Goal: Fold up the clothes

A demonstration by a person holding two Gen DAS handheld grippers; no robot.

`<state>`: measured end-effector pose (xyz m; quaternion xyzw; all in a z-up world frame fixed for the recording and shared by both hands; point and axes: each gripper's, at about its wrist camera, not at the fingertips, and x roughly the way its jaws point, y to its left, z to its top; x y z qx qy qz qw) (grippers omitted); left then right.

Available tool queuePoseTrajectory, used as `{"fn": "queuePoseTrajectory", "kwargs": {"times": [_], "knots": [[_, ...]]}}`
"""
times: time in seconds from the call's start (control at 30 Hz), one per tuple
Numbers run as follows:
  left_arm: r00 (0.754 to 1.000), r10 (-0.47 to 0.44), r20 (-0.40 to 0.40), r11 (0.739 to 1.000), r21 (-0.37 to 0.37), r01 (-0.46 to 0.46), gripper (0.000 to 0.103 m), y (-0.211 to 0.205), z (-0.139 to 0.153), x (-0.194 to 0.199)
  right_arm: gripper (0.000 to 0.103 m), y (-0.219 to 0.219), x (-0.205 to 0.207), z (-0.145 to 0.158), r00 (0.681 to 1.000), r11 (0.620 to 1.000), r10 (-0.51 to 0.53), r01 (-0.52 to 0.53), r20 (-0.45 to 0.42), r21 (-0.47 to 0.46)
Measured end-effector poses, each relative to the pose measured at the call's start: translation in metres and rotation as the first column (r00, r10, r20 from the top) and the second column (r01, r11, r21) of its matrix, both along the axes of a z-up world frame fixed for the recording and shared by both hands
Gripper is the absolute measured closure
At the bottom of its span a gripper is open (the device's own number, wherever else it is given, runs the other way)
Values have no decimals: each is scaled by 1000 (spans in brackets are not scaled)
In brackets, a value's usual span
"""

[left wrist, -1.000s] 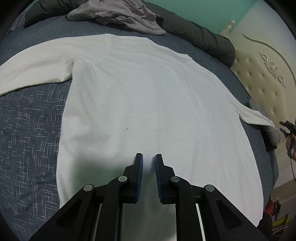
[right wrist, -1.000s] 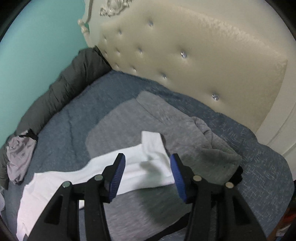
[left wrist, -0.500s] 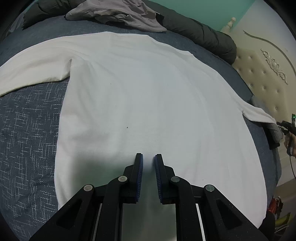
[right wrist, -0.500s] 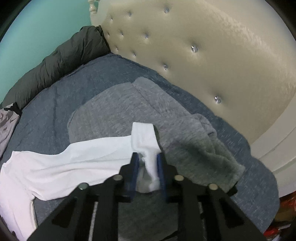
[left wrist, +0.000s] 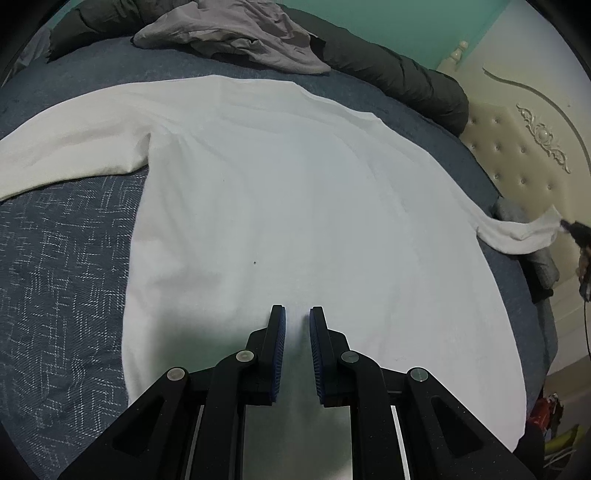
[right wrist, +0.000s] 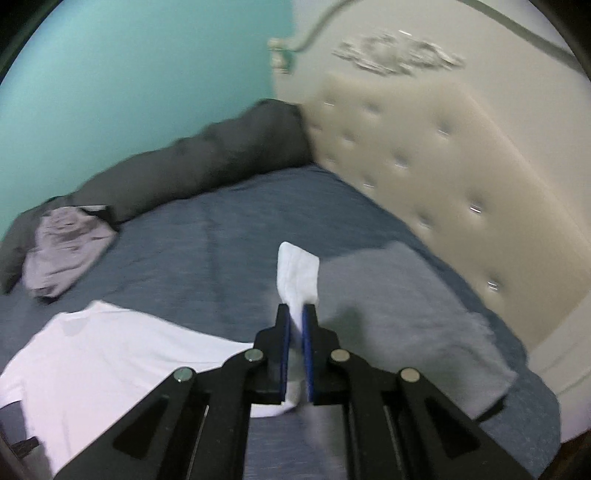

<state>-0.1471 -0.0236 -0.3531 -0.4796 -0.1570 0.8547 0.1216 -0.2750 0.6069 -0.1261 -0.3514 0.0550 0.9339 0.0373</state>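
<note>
Right gripper (right wrist: 296, 310) fingers clenched on the cuff of the white shirt (left wrist: 295, 206) — soft knit, one, spread flat on the blue woven bed (left wrist: 62, 266). Left gripper (left wrist: 296, 314) fingers slightly parted, holding nothing, over the hem. One crumpled grey garment (left wrist: 240, 33) lies beyond.

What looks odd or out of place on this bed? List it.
A small dark speck marks the white shirt ahead of the left hand-held gripper. A crumpled purple-grey garment lies unfolded at the far edge. A rumpled grey garment sits by the headboard.
</note>
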Motion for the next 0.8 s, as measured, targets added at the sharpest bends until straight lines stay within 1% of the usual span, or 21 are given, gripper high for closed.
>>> {"fn": "queuePoseTrajectory", "kwargs": {"times": [0.07, 0.13, 0.23, 0.33, 0.43, 0.57, 0.63, 0.7, 0.73, 0.8], "knots": [[1000, 3, -6, 1000, 5, -3, 89, -2, 4, 3, 97, -26, 3, 8, 999, 999, 50, -51, -14, -9], [1000, 8, -12, 1000, 10, -8, 89, -5, 8, 8, 97, -58, 3, 15, 995, 994, 97, -98, -32, -40], [1000, 16, -23, 1000, 16, -16, 89, -11, 14, 16, 97, -107, 4, 23, 983, 981, 176, -179, -46, -71], [999, 23, -29, 1000, 18, -22, 89, -18, 18, 26, 97, -164, 8, 27, 965, 960, 257, -262, -55, -99], [999, 34, -38, 999, 22, -33, 89, -27, 22, 36, 97, -215, 14, 35, 939, 932, 337, -342, -60, -117], [997, 48, -57, 999, 17, -47, 89, -36, 30, 46, 97, -292, 30, 40, 887, 874, 456, -461, -69, -154], [997, 51, -66, 999, 8, -51, 89, -40, 33, 51, 97, -331, 43, 36, 851, 833, 521, -524, -68, -178], [996, 59, -68, 998, 16, -58, 89, -46, 35, 55, 97, -373, 58, 25, 805, 785, 592, -589, -46, -193], [996, 63, -69, 998, 22, -62, 89, -49, 35, 57, 97, -388, 64, 20, 787, 767, 616, -610, -36, -197], [995, 75, -68, 997, 32, -73, 89, -57, 37, 61, 97, -424, 80, -4, 740, 723, 673, -657, -1, -212]]}}
